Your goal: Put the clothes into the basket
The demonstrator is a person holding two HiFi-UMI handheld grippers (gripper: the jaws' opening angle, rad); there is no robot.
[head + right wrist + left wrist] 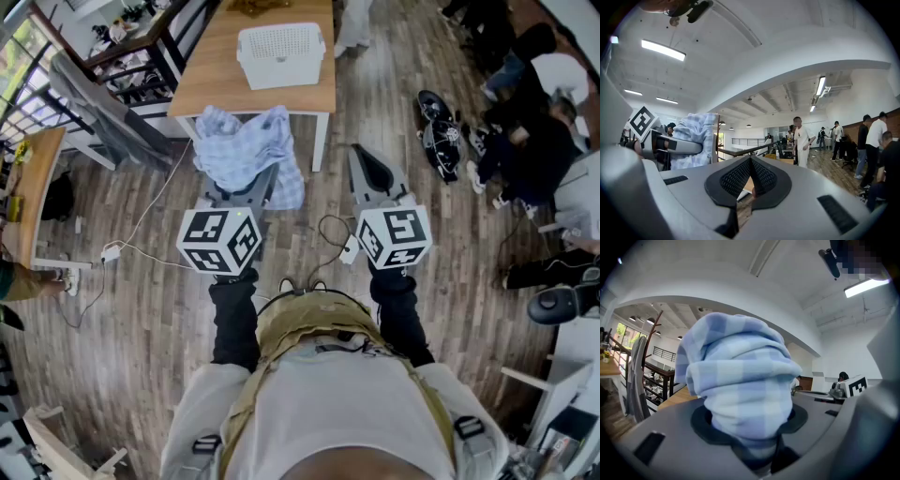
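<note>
left gripper point(234, 195): clamped on checked cloth point(246, 150), raised before table point(225, 86) near edge | right gripper point(749, 174): closed, empty | basket point(281, 73): seemingly unfilled | remaining: drop-in

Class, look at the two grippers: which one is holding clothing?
The left gripper: its jaws are clamped on the blue checked cloth. The right gripper has its jaws together with nothing between them.

This is a large open-plan office or lab floor. It has a pale wood-plank floor point(141, 319), a wooden worktop point(211, 80) on white legs, and long strip lights point(663, 50) on a white ceiling. There is an indoor railing point(748, 146), loose cables point(141, 220) trail across the boards, and several people point(802, 140) stand about.
</note>
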